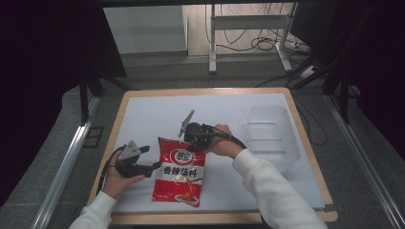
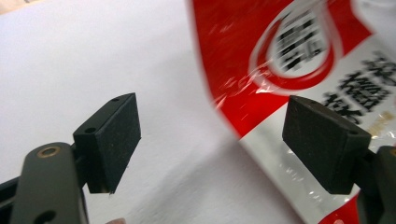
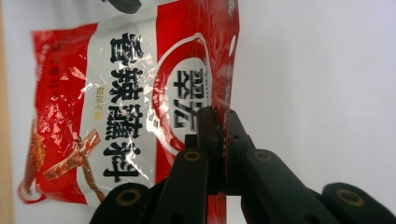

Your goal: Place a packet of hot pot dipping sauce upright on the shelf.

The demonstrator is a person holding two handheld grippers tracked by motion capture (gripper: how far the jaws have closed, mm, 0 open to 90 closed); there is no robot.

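Note:
A red and white snack bag (image 1: pixel 179 172) with black print lies on the white sheet, its top end lifted a little. My right gripper (image 1: pixel 194 144) is shut on that top edge; in the right gripper view the thin red seam (image 3: pixel 223 84) runs down between the closed jaws of the right gripper (image 3: pixel 218 117). My left gripper (image 1: pixel 155 166) sits at the bag's left side. In the left gripper view the left gripper (image 2: pixel 210 135) stands open with its pads wide apart, and the bag (image 2: pixel 289 56) lies past them, untouched, with its edge near the right pad.
A clear plastic tray (image 1: pixel 270 136) rests on the right part of the white sheet (image 1: pixel 143 112). The sheet covers a wooden table whose rim (image 1: pixel 119 109) shows around it. Metal rails run along both sides on the floor.

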